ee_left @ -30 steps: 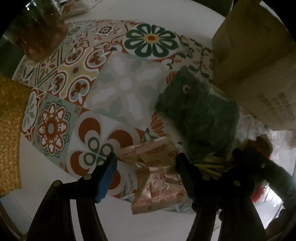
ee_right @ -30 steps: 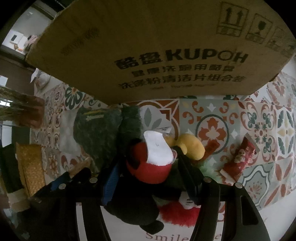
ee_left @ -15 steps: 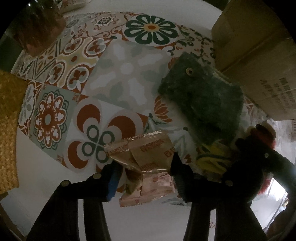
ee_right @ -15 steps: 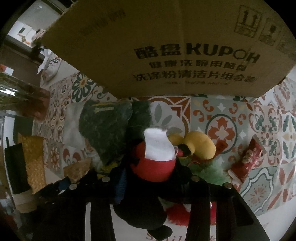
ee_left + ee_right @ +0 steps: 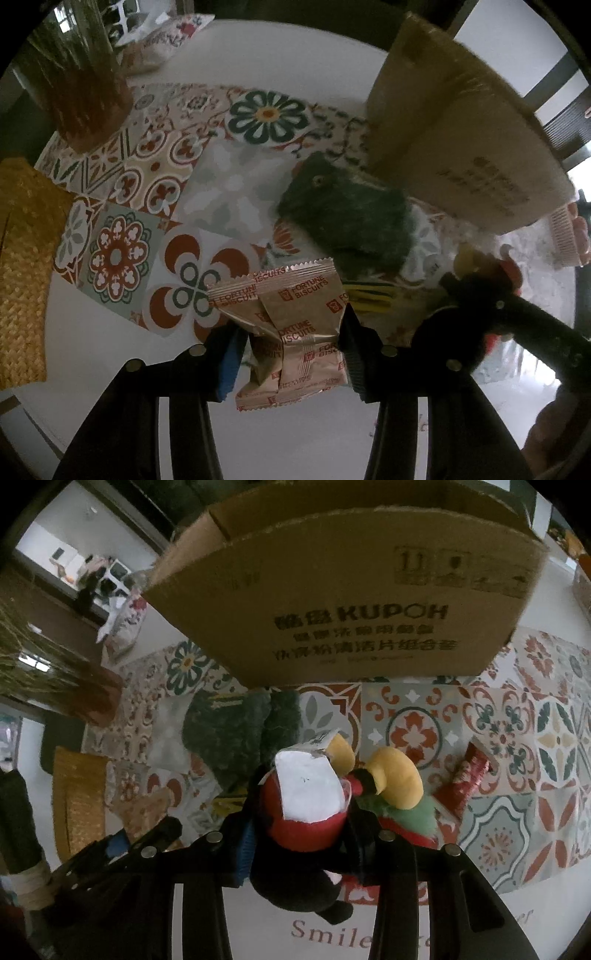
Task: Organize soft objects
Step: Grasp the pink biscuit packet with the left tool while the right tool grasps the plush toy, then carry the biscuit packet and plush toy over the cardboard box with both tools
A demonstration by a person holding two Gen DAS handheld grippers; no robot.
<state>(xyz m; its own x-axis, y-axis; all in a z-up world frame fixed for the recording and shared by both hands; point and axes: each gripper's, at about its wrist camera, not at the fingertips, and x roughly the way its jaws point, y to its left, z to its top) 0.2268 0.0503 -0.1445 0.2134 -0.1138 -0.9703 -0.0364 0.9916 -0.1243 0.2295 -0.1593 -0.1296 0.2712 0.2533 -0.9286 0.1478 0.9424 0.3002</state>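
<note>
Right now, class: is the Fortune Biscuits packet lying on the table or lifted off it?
Lifted. The left gripper pinches the Fortune Biscuits packet at its crumpled middle, its ends hanging free above the white table.

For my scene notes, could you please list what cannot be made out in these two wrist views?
- Cardboard box: inside hidden by its own wall, both views.
- Plush toy: face hidden, right wrist view, by its white tag.
- Green plush: far edge tucked under the box, left wrist view.

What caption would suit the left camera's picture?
Left hand-held gripper pinching a pack of fortune biscuits above a patterned tablecloth.
</note>
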